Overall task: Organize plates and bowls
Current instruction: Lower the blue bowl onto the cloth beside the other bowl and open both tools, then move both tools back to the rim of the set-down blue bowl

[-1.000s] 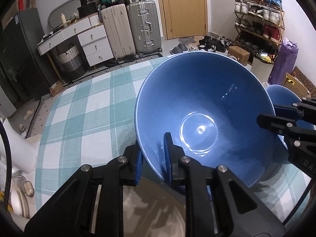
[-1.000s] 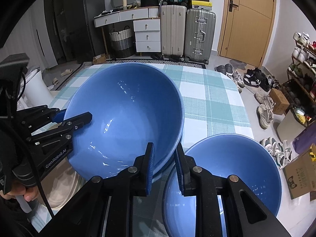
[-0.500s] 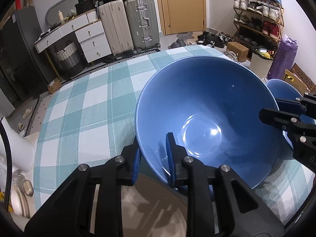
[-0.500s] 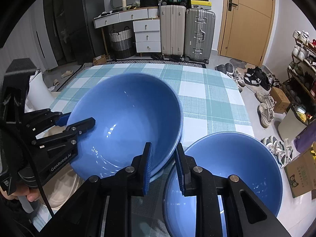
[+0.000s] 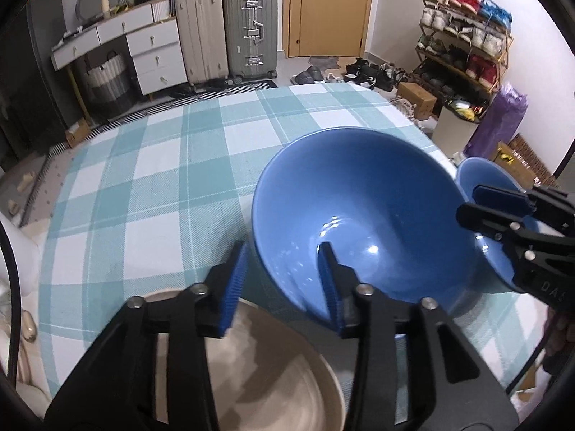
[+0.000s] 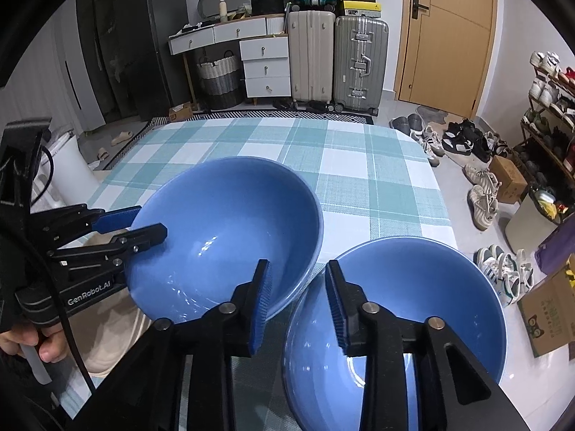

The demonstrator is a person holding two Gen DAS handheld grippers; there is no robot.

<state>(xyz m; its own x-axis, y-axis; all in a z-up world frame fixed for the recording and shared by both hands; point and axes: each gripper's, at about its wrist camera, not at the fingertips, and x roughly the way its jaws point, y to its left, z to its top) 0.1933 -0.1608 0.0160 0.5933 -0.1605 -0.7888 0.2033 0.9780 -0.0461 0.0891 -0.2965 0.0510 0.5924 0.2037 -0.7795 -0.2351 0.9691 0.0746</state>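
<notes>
A large blue bowl (image 5: 363,222) (image 6: 230,237) sits upright on the checked tablecloth (image 5: 143,186). My left gripper (image 5: 284,280) is open, its jaws straddling the bowl's near-left rim without pinching it. My right gripper (image 6: 298,301) is open, one finger over the first bowl's rim, the other over a second blue bowl (image 6: 413,305) that sits just right of it. The second bowl shows in the left wrist view (image 5: 481,183) behind my right gripper (image 5: 503,215). A beige plate (image 5: 258,370) lies under my left gripper.
The table's far half is bare checked cloth (image 6: 323,151). Beyond the table stand suitcases (image 5: 230,32), a white drawer unit (image 6: 266,61) and a shoe rack (image 5: 463,36). Shoes and a cardboard box (image 6: 550,319) lie on the floor right of the table's edge.
Both grippers have opened and let go of the large blue bowl. The bowl has come down from a tilted hold to rest level on the cloth beside the second bowl.
</notes>
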